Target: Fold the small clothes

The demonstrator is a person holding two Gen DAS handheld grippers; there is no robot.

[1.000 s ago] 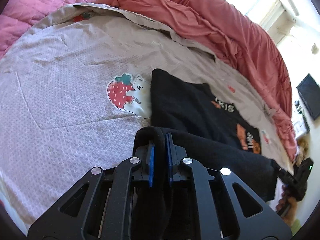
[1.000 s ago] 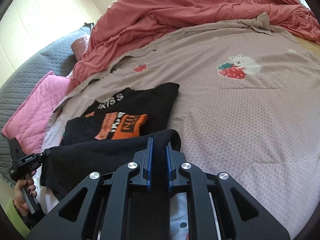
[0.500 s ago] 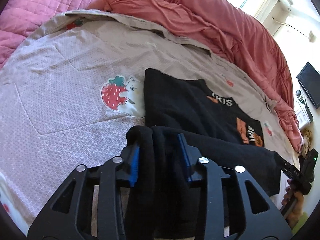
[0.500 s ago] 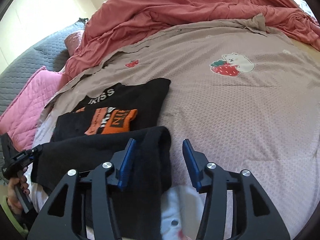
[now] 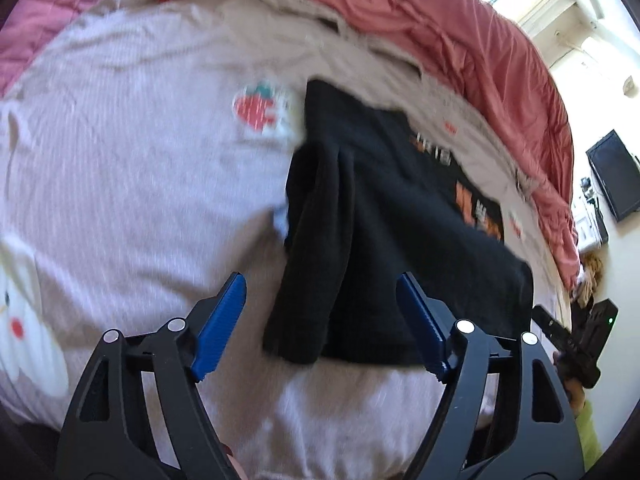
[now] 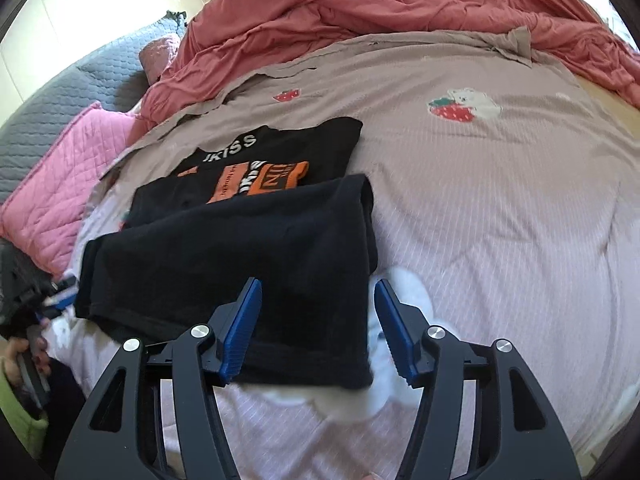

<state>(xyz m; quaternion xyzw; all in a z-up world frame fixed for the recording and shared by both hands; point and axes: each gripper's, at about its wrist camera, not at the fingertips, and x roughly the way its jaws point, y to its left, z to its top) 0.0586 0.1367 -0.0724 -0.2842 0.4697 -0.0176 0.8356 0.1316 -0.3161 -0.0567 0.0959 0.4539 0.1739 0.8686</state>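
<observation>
now my left tongs and right tongs are both spread, having just been opening, and their blue pads clear the cloth. the black t-shirt lies folded on the bed, near its front edge, its lower half doubled over the orange print. the red duvet is bunched along the far edge.
</observation>
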